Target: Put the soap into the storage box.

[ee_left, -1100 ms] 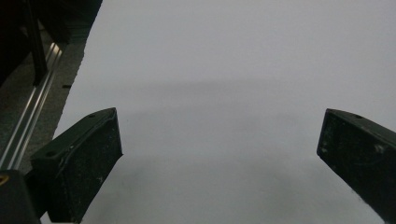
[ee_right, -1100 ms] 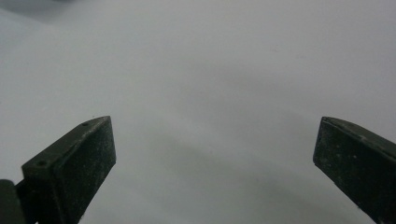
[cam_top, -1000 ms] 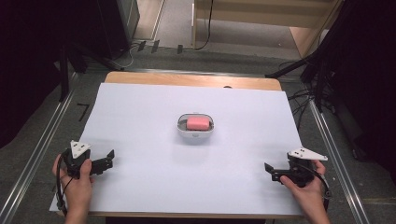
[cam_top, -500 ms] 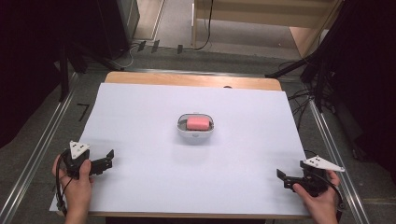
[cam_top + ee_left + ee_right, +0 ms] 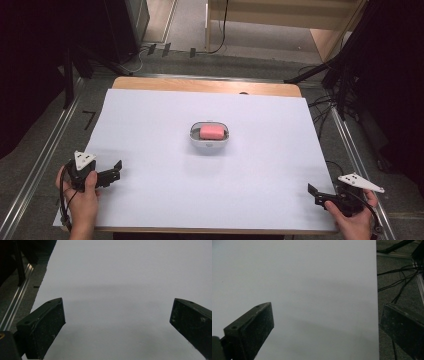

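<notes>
1. Desk (image 5: 150,125) comes first, the biggest thing before me: a wooden top under a white sheet that covers nearly all of it, with a strip of wood bare along the far edge.
2. Floor around it is grey, with metal rails (image 5: 40,165) running down the left and right sides and dark cables (image 5: 330,120) lying off to the right.
3. Near the middle of the desk sits a small white dish (image 5: 210,143), well apart from both my hands.
4. Inside that dish lies a pink block (image 5: 212,132).
5. My left claw (image 5: 116,171) is at the near left, over the edge of the white sheet, pointing right; in the left gripper view its jaws stand wide apart with nothing between them but bare sheet.
6. My right claw (image 5: 315,195) is at the near right corner, pointing left; in the right gripper view its jaws are likewise spread wide and hold nothing, one over the sheet and one over the floor.
</notes>
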Demonstrator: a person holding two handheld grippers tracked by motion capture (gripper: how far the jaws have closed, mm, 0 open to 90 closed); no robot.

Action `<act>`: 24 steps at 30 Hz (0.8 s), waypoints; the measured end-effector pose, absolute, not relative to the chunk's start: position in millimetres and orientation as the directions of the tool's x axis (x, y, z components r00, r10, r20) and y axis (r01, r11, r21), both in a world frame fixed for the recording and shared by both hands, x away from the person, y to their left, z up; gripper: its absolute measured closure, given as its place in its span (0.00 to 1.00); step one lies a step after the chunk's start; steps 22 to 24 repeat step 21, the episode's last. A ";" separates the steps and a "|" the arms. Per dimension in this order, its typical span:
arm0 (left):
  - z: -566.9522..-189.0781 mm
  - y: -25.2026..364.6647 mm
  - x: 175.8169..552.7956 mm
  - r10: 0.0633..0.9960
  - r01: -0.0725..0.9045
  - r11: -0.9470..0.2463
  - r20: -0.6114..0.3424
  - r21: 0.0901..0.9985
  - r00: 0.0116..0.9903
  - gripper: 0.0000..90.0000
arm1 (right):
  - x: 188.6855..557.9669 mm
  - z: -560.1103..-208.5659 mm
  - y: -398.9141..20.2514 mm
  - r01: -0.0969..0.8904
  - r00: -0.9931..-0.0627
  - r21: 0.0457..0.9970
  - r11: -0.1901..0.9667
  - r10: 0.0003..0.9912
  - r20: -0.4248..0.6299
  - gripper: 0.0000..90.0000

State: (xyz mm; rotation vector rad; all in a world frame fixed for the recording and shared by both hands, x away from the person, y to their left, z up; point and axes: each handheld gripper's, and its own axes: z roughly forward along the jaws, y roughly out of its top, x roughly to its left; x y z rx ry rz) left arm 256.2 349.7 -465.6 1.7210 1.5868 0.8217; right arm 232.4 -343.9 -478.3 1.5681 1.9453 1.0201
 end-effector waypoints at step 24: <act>-465.6 349.6 256.3 0.997 0.592 -0.056 0.019 0.804 0.070 0.00 | 223.7 -490.6 -338.9 0.583 -0.238 0.809 0.073 0.968 0.084 0.02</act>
